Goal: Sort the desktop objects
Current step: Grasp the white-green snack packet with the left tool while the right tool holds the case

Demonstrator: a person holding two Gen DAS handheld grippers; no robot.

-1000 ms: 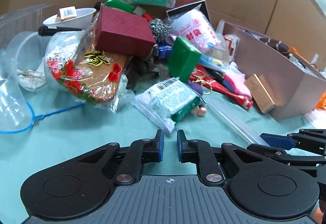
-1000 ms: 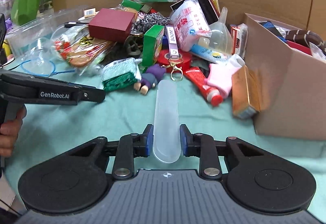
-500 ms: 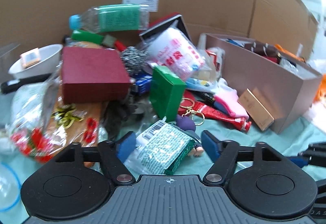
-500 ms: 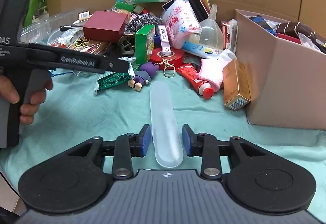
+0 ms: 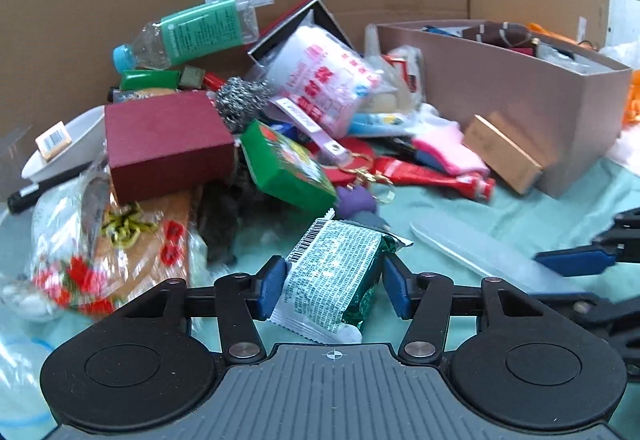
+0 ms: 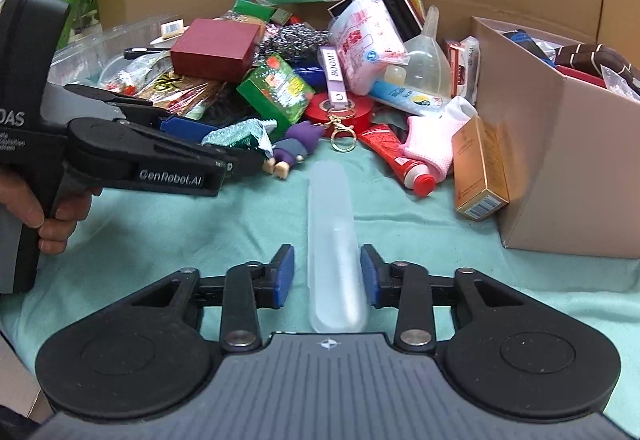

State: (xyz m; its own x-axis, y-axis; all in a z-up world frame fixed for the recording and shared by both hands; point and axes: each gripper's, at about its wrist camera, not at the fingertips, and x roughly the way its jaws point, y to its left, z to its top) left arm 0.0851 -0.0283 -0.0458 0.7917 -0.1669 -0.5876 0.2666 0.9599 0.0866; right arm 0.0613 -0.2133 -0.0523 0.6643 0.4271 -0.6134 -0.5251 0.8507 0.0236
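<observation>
Now the left gripper (image 5: 334, 282) has slid up to the green snack packet (image 5: 334, 276) at the pile's near edge, jaws just narrowing around it, probably not yet pinching. Right gripper (image 6: 326, 278) stands slightly apart around the frosted case (image 6: 334, 240).

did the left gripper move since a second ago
Yes. In the right wrist view the left gripper has advanced rightward toward the purple doll, its jaws closing around the green packet.

Green foil packet (image 5: 336, 282) with white print and a barcode, sitting on the mint-green cloth (image 6: 200, 224). Behind it, a dark red box (image 5: 168, 144) and a bright green carton (image 5: 286, 166); frosted translucent case (image 6: 334, 240) nearby, tan cardboard box (image 6: 560, 168) at right.
</observation>
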